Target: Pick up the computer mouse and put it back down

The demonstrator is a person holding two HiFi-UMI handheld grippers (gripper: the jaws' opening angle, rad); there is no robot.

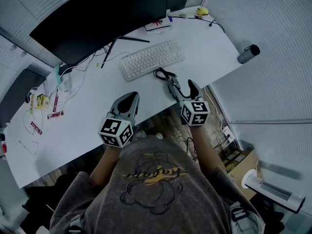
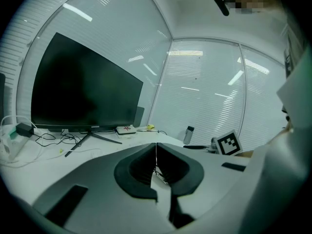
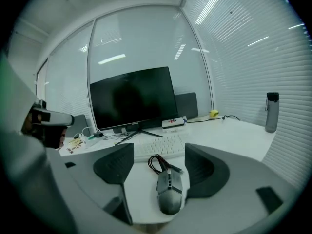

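The grey computer mouse (image 3: 169, 191) lies on the white desk (image 1: 87, 126) near its front edge, with its black cable coiled just beyond it (image 3: 157, 163). In the head view the mouse (image 1: 171, 84) sits right of the keyboard's near corner. My right gripper (image 3: 158, 172) hovers over it, open, jaws on either side; the left pad stands clear of the mouse and the right one is close beside it. In the head view the right gripper (image 1: 183, 92) points at the desk edge. My left gripper (image 2: 156, 152) is shut on nothing and hangs over the desk's front (image 1: 127, 101).
A white keyboard (image 1: 152, 58) lies before a large dark monitor (image 1: 97, 18). Loose cables and small packets (image 1: 48, 101) litter the left side. A grey bottle (image 1: 248, 53) stands at the right edge, and a white box (image 1: 157, 25) and a yellow item (image 1: 202, 10) at the back.
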